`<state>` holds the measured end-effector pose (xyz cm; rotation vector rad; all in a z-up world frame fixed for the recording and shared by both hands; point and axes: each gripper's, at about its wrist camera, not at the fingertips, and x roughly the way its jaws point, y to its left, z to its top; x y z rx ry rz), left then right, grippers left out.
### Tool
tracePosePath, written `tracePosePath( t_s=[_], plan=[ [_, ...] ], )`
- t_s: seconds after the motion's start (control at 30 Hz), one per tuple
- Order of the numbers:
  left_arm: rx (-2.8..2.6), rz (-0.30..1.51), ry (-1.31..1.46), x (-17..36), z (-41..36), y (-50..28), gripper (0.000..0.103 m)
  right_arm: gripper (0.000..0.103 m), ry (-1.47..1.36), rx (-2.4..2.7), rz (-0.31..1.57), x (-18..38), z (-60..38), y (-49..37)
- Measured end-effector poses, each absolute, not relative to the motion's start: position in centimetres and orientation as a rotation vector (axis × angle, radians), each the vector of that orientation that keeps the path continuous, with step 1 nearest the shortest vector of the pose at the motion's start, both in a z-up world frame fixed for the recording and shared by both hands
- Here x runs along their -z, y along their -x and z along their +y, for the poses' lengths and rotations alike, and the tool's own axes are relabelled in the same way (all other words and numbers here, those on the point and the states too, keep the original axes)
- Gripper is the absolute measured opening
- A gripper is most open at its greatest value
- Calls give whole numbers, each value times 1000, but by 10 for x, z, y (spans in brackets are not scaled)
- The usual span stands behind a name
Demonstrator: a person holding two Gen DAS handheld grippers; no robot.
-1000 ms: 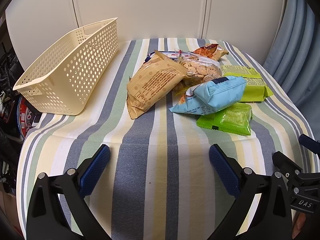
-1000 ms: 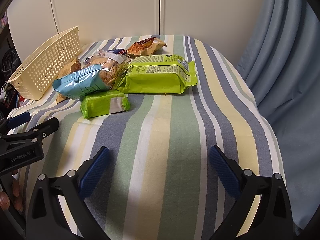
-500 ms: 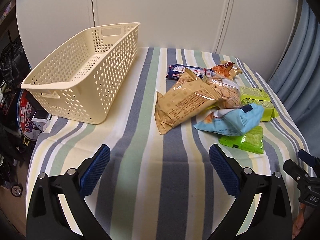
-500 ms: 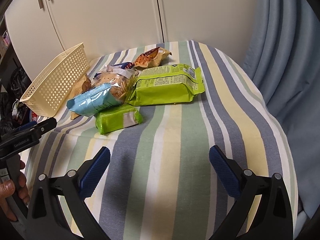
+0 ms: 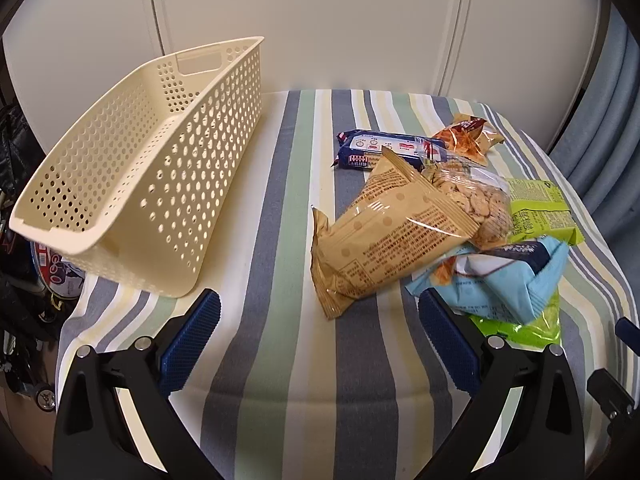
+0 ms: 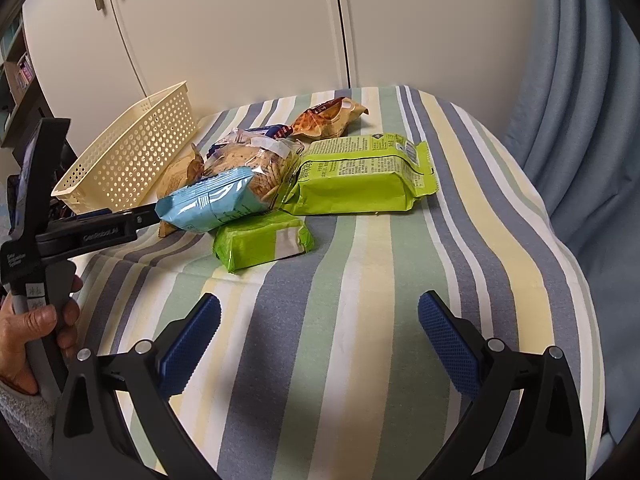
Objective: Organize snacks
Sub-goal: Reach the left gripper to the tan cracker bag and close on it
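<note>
Left gripper (image 5: 319,334): fingers wide apart, nothing between them, low in the frame above the striped cloth (image 5: 280,240). Right gripper (image 6: 319,336): likewise spread and empty over bare cloth. Cream basket (image 5: 152,160) stands empty at upper left of the left view. Snacks heaped at centre right: tan packet (image 5: 384,236) on top, clear bag of crackers (image 5: 468,196) behind it, blue packet (image 5: 504,280) over a small green packet (image 6: 262,242), large green packet (image 6: 356,178) beside, orange packet (image 6: 328,118) farthest back. A hand (image 6: 36,332) grips the left tool's handle at the left edge of the right view

Home bedroom: wardrobe doors (image 6: 240,20), curtain (image 6: 580,80)
</note>
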<state>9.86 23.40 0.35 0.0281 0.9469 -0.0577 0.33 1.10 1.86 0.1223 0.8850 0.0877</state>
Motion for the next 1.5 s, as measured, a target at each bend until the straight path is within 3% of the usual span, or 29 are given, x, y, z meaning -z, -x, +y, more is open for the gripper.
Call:
tracePosePath(
  t_s=[0.77,1.23,1.33,1.43,1.47,1.5],
  plan=[
    [205,977,-29,2,224,-137,101,98,-125,-166,878,-21,29,-15],
    [268,1025,-200,13,209,-165,100,98,-109,-193,888,-19,45,-29],
    [289,1031,-225,15,200,-174,83,98,-100,-198,882,-21,49,-31],
    [292,1015,-229,15,198,-175,73,98,-98,-201,879,-22,52,-33],
    [304,1006,-224,14,198,-173,59,98,-98,-203,879,-22,52,-35],
    [313,1004,-209,13,200,-170,59,98,-98,-203,880,-22,53,-36]
  ],
)
